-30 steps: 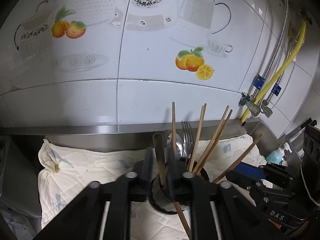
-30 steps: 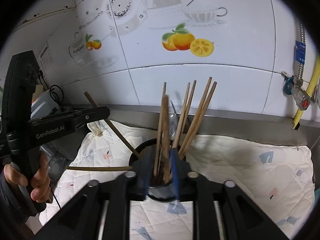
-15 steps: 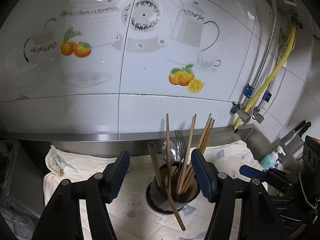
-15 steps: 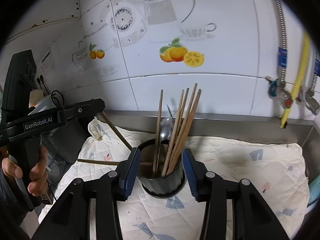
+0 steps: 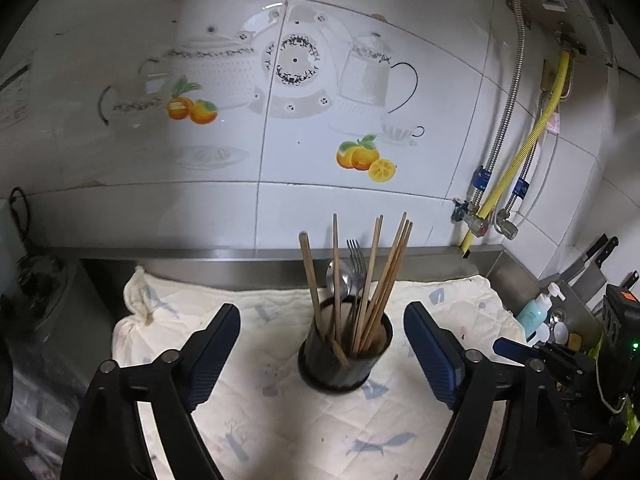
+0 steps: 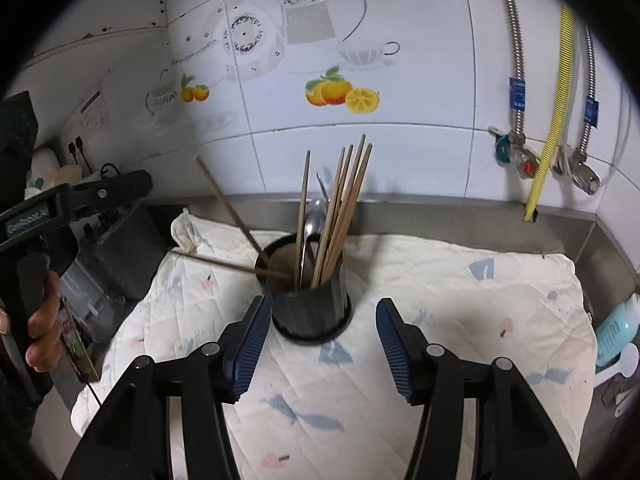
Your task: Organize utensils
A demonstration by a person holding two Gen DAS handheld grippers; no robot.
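Note:
A black utensil holder (image 5: 345, 354) stands on a quilted white cloth (image 5: 280, 412). It holds several wooden chopsticks (image 5: 382, 276), a fork (image 5: 356, 258) and a spoon (image 5: 338, 280). In the right wrist view the holder (image 6: 308, 304) shows the chopsticks (image 6: 344, 208), and two of them (image 6: 228, 204) lean out to the left. My left gripper (image 5: 322, 354) is open and empty, in front of the holder. My right gripper (image 6: 318, 340) is open and empty, just short of the holder. The left gripper also shows at the left of the right wrist view (image 6: 80, 200).
A tiled wall with fruit and teapot prints stands behind. Gas pipes and valves (image 5: 484, 216) hang at the right. A teal bottle (image 5: 534, 312) and knives (image 5: 596, 256) sit at the right edge. A dark appliance (image 6: 116, 256) stands left of the cloth.
Both grippers have opened, let go of the chopsticks into the holder, and pulled back from it.

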